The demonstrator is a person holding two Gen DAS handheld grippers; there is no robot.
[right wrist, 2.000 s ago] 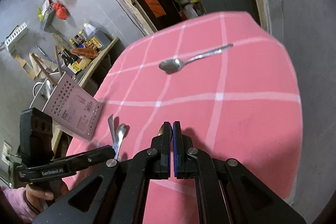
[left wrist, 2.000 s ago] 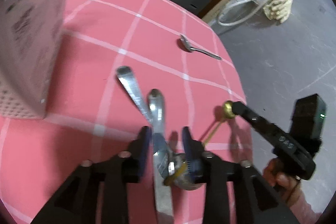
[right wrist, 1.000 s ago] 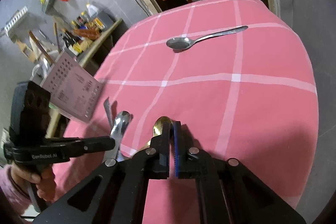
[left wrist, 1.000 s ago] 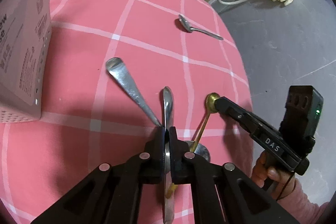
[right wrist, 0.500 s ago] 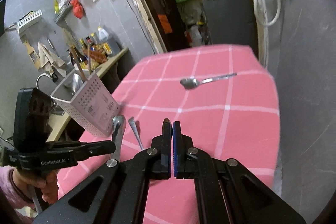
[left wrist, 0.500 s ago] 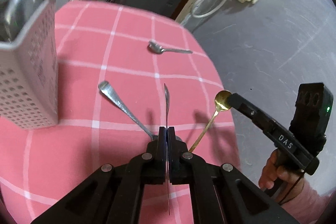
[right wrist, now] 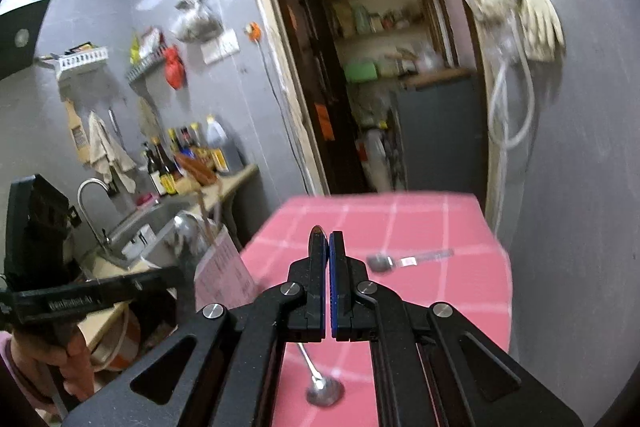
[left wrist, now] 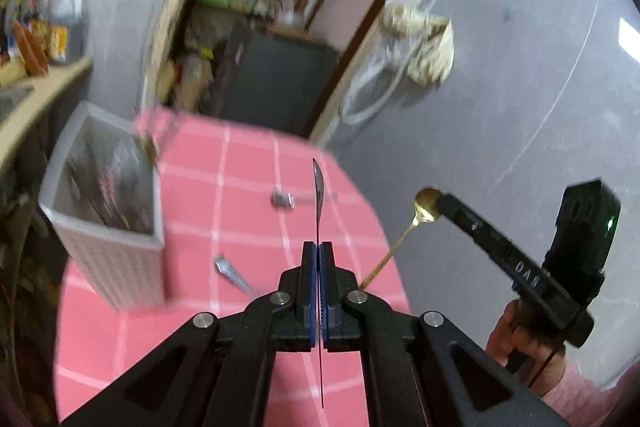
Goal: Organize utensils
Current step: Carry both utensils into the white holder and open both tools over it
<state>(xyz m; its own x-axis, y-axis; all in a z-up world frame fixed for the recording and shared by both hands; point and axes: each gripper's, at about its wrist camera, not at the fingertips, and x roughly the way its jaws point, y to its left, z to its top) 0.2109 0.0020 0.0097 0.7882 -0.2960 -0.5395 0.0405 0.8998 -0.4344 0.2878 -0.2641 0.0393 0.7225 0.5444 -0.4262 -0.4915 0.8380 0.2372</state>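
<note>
Where walls are grey, pink checked tablecloth [left wrist: 248, 163]

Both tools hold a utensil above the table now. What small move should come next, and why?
Probably carry the left tool, shut on the silver utensil, over the perforated holder: its open top lies to the left, and both utensils are already lifted clear of the pink tablecloth.

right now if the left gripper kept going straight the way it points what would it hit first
Probably the pink checked tablecloth, near the silver spoon lying at its far end. The left gripper, shut on a silver utensil, points downward past the white perforated utensil holder, which stands off to one side. Blur makes depth uncertain.
</note>
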